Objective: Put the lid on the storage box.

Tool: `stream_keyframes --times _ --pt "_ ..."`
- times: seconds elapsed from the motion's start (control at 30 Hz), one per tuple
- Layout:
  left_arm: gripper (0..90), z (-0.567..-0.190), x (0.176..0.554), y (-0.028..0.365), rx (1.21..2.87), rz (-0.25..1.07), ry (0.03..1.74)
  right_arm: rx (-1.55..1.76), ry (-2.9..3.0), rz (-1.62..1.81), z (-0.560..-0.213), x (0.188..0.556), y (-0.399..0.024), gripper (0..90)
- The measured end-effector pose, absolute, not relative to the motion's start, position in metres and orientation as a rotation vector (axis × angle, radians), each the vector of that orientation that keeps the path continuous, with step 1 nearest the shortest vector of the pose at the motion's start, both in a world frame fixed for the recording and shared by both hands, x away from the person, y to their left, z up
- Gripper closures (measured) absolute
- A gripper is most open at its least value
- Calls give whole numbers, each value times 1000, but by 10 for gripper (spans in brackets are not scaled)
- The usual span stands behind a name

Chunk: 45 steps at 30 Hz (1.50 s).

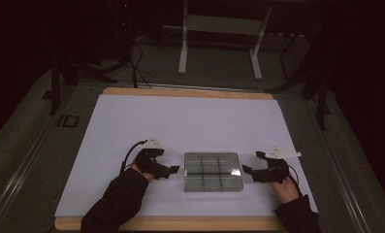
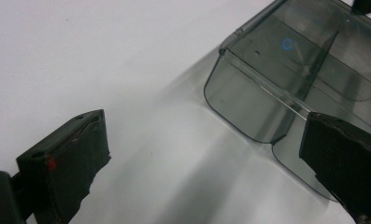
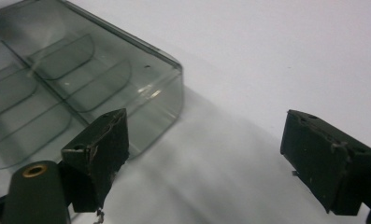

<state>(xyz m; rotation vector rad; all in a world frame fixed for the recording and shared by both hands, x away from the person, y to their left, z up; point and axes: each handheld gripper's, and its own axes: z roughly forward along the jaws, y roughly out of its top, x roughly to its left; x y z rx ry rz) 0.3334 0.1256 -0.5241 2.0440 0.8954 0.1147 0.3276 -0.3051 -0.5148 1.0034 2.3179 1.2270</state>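
A clear, smoke-tinted plastic box (image 1: 212,171) with several inner compartments lies flat on the white sheet (image 1: 180,121), near the front. My left gripper (image 1: 173,170) rests just left of the box, jaws open, nothing between them. In the left gripper view the box (image 2: 304,60) has its rounded corner just ahead of the open left gripper (image 2: 206,158), and one jaw overlaps its edge in the picture. My right gripper (image 1: 248,171) sits just right of the box, also open and empty. In the right gripper view the box (image 3: 80,79) lies beside one jaw of the right gripper (image 3: 216,149).
The white sheet covers a wooden tabletop (image 1: 190,92); its bare front edge (image 1: 170,224) lies near the person's dark sleeves. A pale metal stand (image 1: 219,29) and cables (image 1: 136,63) are on the dark floor behind the table.
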Motion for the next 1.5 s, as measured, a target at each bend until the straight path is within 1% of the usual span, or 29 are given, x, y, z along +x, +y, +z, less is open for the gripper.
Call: stream_keyframes --times 0.5,0.7,0.97,1.5 --pt "28 -526 322 137 2047 121 891 993 2304 1195 -519 323 -314 147" --pt "28 -525 316 143 2073 157 893 1013 2300 1181 -521 319 -320 148" --pt "28 -527 310 153 2060 166 926 1047 2297 1166 -523 314 -331 149" --pt "27 -527 300 168 2048 226 954 1086 2267 1139 -528 300 -346 149"
